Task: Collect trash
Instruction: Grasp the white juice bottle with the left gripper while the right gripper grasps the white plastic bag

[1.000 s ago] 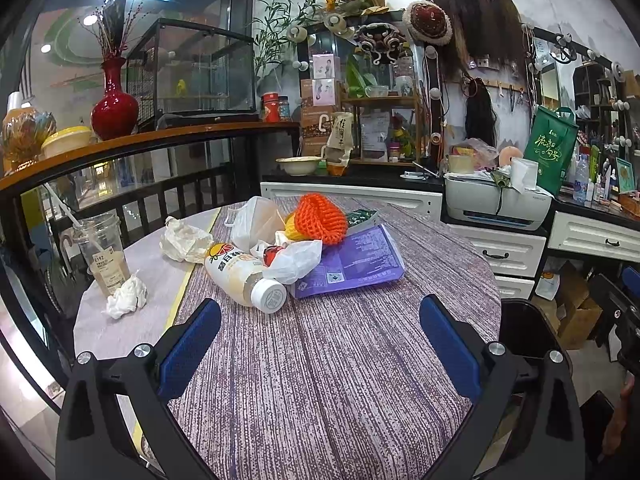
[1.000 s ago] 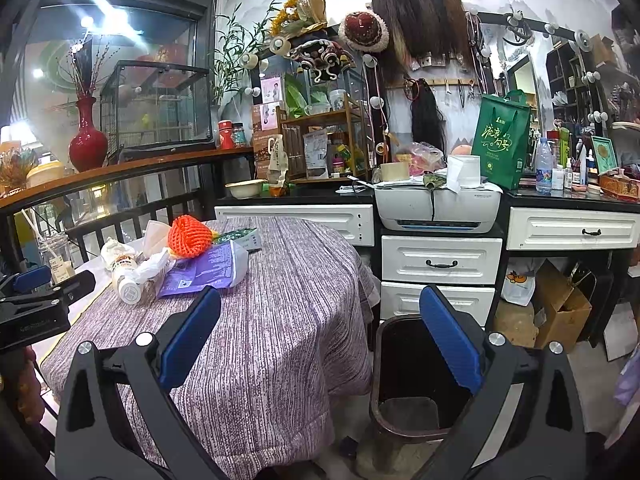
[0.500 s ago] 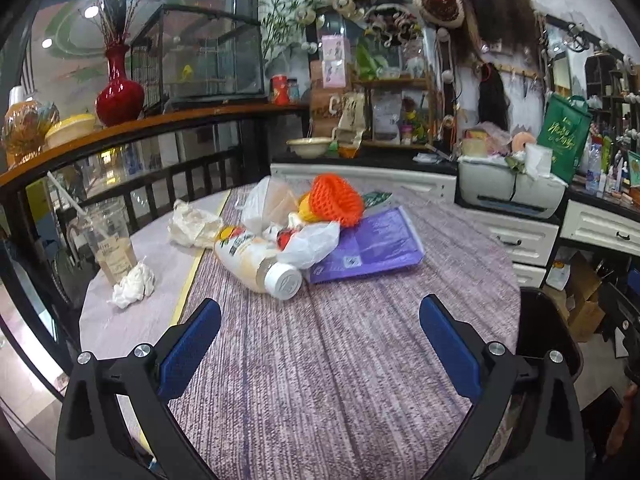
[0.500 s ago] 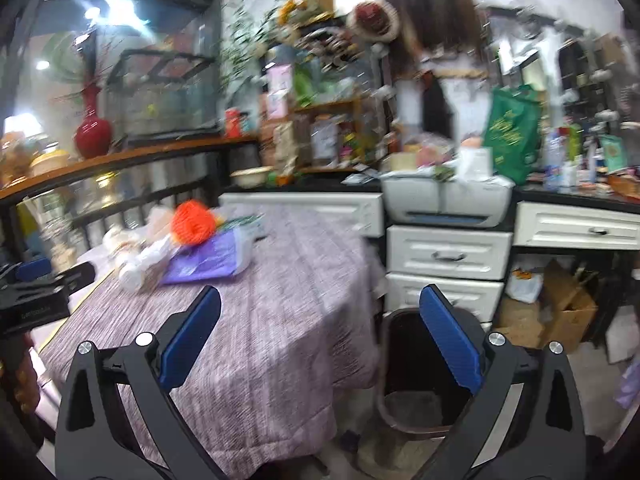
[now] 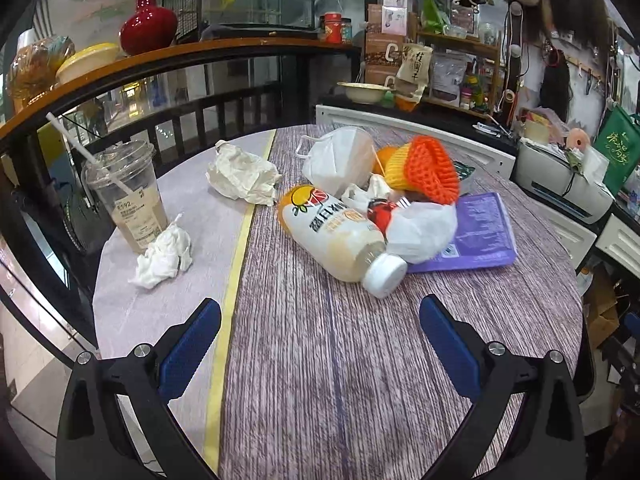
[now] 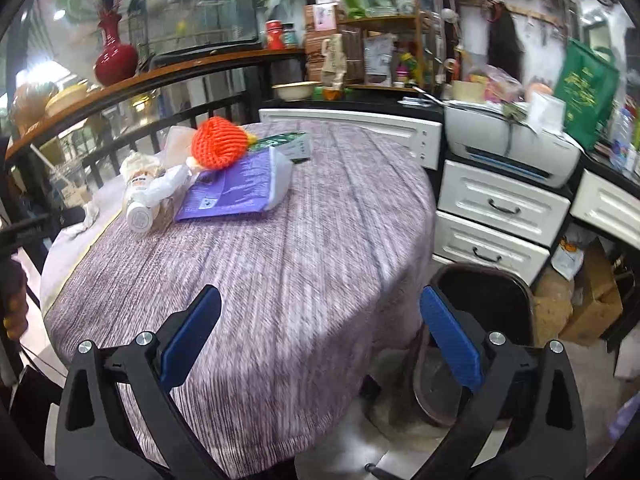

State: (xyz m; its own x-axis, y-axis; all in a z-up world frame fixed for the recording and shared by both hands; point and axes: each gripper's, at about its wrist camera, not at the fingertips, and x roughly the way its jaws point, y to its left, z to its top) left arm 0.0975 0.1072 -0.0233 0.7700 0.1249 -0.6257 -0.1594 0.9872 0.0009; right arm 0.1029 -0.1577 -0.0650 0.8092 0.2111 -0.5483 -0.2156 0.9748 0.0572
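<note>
A round bench [image 5: 360, 380] draped in a purple-grey striped cloth carries the litter, and every place below is given from it. On the floor just off its right edge, a dark round bin [image 6: 492, 312] is seen open, with nothing visible at its bottom. Near the bench's middle lies a flat purple plastic pouch [image 5: 480, 236], partly overlain by a white plastic bottle with an orange-fruit label and white cap [image 5: 340, 240], lying on its side, cap toward the camera. Behind the bottle are heaped a white face mask [image 5: 340, 156], an orange foam fruit net [image 5: 428, 168] and a crumpled white plastic bag [image 5: 424, 228]. Toward the bench's left edge stands a clear plastic cup with a straw [image 5: 128, 196]; a crumpled white tissue [image 5: 164, 256] touches its base, and a larger crumpled paper [image 5: 240, 174] lies further back.

The left tongs [image 5: 320, 336] are held spread and empty above the near part of the bench, aimed at the bottle. The right tongs [image 6: 320, 336] are likewise spread and empty, near the bench's right edge.

Nothing appears collected yet; the approach to a first piece seems in hand. The next move likely calls for lowering the left tongs astride the bottle's body, since its round side could roll.
</note>
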